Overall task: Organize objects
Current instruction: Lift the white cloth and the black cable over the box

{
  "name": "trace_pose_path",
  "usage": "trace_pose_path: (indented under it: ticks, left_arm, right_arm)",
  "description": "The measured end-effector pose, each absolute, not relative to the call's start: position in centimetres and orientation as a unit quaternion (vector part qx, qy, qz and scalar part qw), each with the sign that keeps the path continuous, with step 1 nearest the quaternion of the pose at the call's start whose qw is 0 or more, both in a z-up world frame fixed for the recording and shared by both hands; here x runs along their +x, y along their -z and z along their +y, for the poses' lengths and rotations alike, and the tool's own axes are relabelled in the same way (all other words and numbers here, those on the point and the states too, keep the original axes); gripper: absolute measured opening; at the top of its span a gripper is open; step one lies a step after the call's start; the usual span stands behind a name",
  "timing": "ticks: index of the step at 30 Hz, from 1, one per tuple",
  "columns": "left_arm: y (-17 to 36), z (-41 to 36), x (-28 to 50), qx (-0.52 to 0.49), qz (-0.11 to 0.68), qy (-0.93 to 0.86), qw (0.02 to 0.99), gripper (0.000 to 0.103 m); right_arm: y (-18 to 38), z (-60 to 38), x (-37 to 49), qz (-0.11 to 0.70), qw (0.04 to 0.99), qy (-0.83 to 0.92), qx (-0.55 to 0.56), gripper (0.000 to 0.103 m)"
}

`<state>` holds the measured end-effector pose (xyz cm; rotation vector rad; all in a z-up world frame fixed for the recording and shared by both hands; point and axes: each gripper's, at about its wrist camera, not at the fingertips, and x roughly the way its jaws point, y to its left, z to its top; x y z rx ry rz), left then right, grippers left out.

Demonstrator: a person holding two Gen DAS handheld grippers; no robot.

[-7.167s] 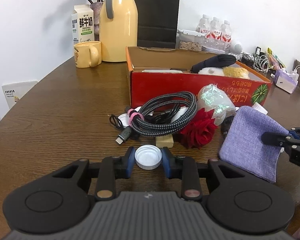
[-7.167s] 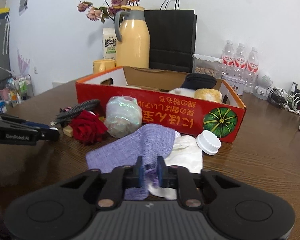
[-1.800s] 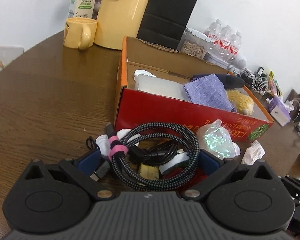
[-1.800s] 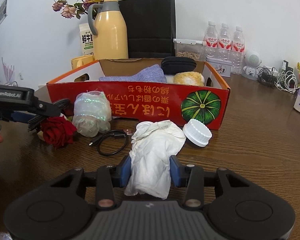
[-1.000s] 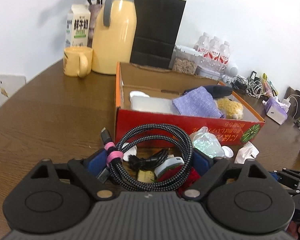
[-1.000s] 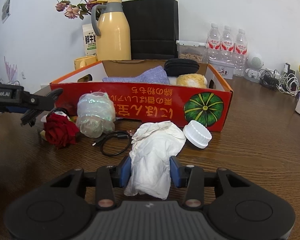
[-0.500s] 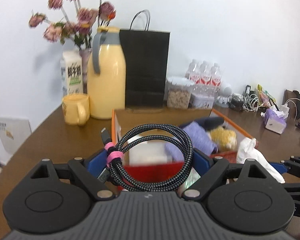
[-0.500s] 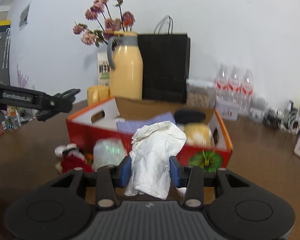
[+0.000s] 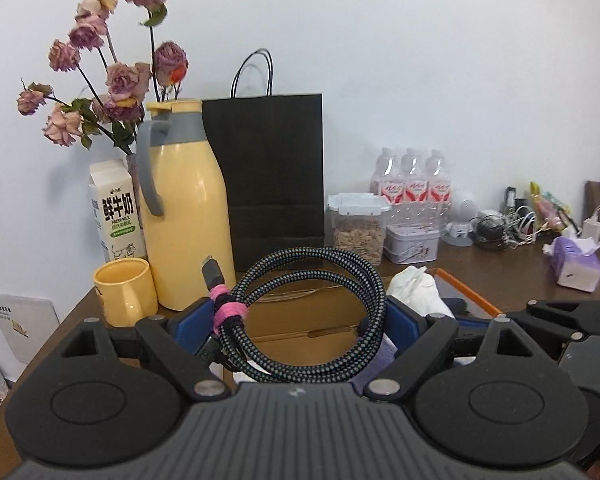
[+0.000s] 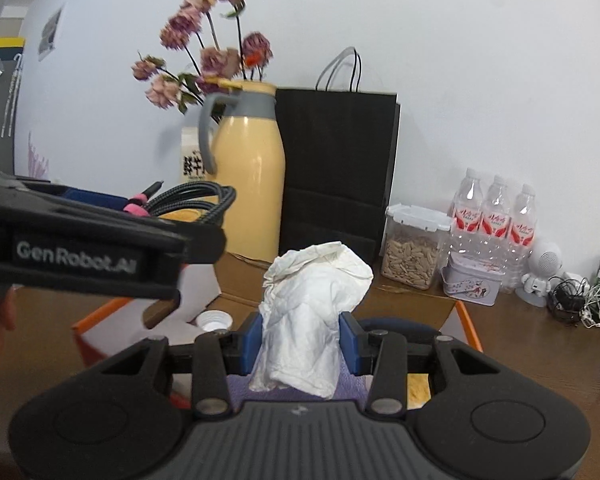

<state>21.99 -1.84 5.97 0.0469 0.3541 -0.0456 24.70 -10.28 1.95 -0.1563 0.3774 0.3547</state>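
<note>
Since both loads have been lifted off the bench, the cable coil (image 9: 304, 312) clamped in the left tongs (image 9: 300, 320) and the crumpled tissue (image 10: 308, 312) clamped in the right tongs (image 10: 300, 340) are now carried above the box (image 10: 466, 320), likely for release.

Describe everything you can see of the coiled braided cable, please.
The braided cable is black with a fine light fleck, wound into a round coil of a few loops. A pink strap binds it on one side, and a dark plug sticks up there. The left tongs hold it by both sides, lifted above the cardboard box.
</note>
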Motion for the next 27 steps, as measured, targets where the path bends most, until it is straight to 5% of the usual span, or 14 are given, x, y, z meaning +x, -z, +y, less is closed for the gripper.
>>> trace_pose_path:
  ticks: [12,21,27]
  left_arm:
    - [-1.9,-2.0,26.2,0.039,0.218,0.007,0.975,0.09]
    - [-1.9,-1.2,25.3,0.025,0.196,0.0,0.98,0.103]
    - [-2.3,-0.8,24.9,0.015,0.196,-0.009,0.98,0.103]
  right_arm:
    - [1.6,-10.5,28.9,0.228,0.959,-0.159,-0.059,0.046]
    - [1.9,-10.8,28.2,0.225,0.962,-0.144,-0.061,0.1]
    - [1.7,-11.5,28.1,0.226,0.963,-0.142,-0.043,0.103]
